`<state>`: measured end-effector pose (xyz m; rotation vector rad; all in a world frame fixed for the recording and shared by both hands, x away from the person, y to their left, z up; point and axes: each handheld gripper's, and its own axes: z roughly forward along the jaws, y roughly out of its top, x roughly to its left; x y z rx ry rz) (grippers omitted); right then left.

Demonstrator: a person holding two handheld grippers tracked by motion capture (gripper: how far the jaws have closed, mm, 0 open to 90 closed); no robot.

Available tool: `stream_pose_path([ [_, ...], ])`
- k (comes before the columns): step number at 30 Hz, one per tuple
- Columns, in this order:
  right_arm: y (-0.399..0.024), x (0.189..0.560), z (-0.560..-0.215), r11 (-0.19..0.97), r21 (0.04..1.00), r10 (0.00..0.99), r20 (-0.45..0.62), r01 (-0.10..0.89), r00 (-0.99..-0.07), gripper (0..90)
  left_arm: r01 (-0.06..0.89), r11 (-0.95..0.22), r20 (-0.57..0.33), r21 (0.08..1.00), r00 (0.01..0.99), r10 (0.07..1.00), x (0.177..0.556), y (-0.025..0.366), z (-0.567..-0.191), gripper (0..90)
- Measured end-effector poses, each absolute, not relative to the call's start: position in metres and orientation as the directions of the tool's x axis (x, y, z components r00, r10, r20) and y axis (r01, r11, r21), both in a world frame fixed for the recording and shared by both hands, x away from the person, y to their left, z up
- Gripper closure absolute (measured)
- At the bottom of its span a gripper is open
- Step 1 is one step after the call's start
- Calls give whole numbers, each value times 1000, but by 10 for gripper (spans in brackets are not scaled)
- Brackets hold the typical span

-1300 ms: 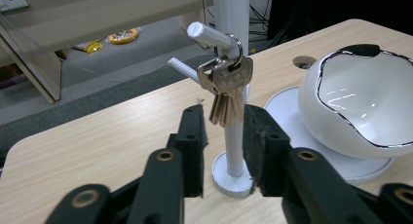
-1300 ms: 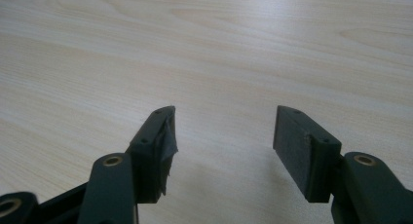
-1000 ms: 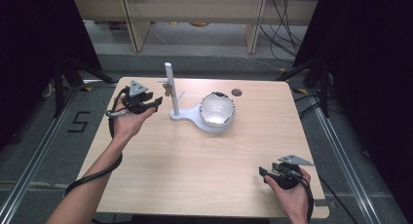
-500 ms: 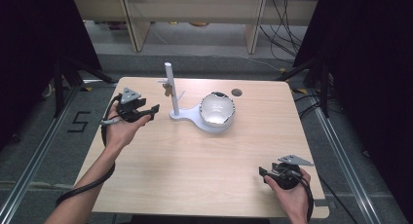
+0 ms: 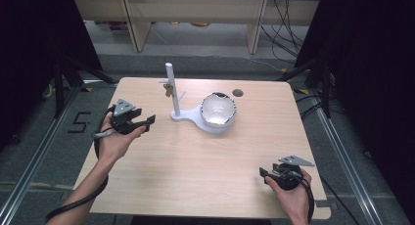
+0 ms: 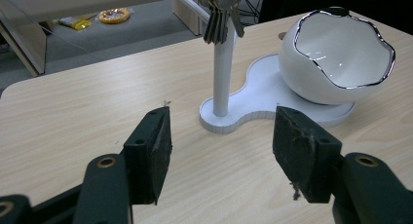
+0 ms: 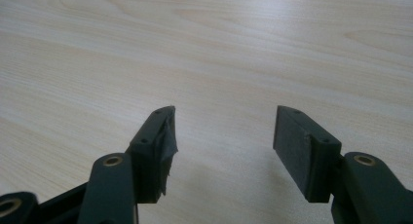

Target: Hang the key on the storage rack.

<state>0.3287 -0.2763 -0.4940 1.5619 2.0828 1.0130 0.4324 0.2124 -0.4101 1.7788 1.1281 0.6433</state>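
1. Table [image 5: 195, 166]: light wood top, taking up the middle of the high view.
2. Stand [image 5: 188, 116]: a white flat base in the upper centre of the high view, with an upright white post [image 5: 171, 88] at its left end. In the left gripper view the post [image 6: 223, 73] rises in the upper middle of the frame.
3. Keys [image 6: 220, 17]: a bunch hangs from a thin arm near the post's top, at the top centre of the left gripper view – just beside the post.
4. Bowl [image 5: 218, 110]: white, jagged dark-edged rim like a cracked eggshell, seated on the right end of the base; upper right of the left gripper view [image 6: 341, 63].
5. Left gripper [image 5: 142, 121]: left of centre in the high view, held above the table, aimed toward the stand. Jaws spread wide, nothing between them [image 6: 221, 151].
6. Right gripper [image 5: 266, 172]: lower right of the high view, well apart from the stand – jaws wide apart over bare wood, gripping nothing [image 7: 224, 146].
7. Small dark round hole or disc [image 5: 238, 93]: on the table, up and to the right of the bowl; which it is cannot be told.
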Motion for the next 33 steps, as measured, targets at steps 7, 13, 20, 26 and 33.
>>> stream_pose_path([
  [7, -277, 329, -494, 154, 712, 935, 120, 685, -334, 420, 435, -170, -49, 884, 450, 892, 419, 216, -419, 382],
  [13, -276, 329, -494, 146, 717, 934, 127, 682, -334, 420, 441, -167, -54, 882, 447, 893, 408, 222, -426, 381],
  [20, -276, 329, -494, 153, 718, 933, 122, 679, -339, 420, 446, -155, -69, 881, 446, 892, 393, 229, -440, 380],
  [26, -276, 329, -495, 157, 719, 932, 120, 677, -343, 420, 451, -131, -88, 883, 432, 897, 376, 237, -454, 379],
  [33, -273, 327, -494, 118, 703, 935, 158, 701, -316, 419, 449, -127, -80, 884, 415, 906, 361, 245, -467, 376],
])
